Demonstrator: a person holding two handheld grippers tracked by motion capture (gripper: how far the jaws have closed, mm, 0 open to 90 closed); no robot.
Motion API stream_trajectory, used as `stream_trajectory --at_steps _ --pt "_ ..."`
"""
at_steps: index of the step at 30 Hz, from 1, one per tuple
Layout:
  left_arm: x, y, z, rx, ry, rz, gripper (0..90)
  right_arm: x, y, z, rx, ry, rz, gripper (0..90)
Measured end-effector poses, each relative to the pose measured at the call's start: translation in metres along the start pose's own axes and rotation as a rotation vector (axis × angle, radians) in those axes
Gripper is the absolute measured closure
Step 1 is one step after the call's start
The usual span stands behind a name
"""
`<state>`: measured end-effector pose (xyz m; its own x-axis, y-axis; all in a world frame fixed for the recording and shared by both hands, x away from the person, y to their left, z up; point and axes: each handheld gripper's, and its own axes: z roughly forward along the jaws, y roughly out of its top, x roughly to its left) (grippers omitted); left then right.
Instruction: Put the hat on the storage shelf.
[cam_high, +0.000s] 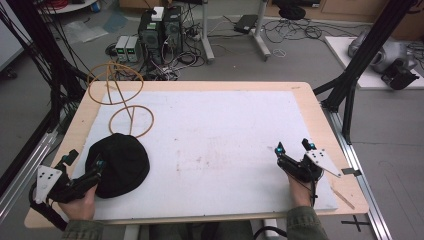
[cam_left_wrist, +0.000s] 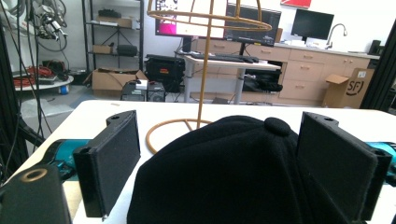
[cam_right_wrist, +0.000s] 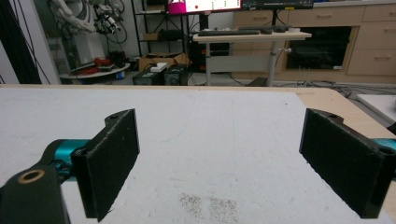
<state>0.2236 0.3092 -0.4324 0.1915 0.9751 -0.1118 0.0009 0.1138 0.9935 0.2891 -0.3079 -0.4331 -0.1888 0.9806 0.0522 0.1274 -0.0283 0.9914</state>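
light: even, indoor, dim-ish | shadows: soft | glare: bright monitors | focus: slightly soft, near tongs blurred

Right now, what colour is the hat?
Black all over; the hat shows best in the left gripper view.

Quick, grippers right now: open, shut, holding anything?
Left gripper: open, jaws set wide on either side of the black cap, not clamped on it.
Right gripper: open, nothing between its jaws, above the white mat.

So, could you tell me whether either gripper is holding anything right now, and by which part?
Nothing is gripped. The left gripper stands open astride the black cap, its pads not pressing. The right gripper is open over bare table.
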Motion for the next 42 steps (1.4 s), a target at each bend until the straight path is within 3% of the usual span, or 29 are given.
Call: stream_trajectory --at_steps 25,35,42 --pt "0.0013 0.0000 0.0004 0.000 -0.006 -0.015 14.0 -0.0015 -0.0006 -0.0009 0.006 -0.003 0.018 11.1" --pt "-0.0010 0.0005 0.0014 0.003 -0.024 0.000 14.0 -0.0017 -0.0008 -0.0002 0.012 0.002 0.021 11.1" --pt "-0.0059 0.0030 0.0034 0.023 -0.044 0.039 14.0 -0.0014 -0.0010 0.0002 0.014 0.003 0.020 11.1"
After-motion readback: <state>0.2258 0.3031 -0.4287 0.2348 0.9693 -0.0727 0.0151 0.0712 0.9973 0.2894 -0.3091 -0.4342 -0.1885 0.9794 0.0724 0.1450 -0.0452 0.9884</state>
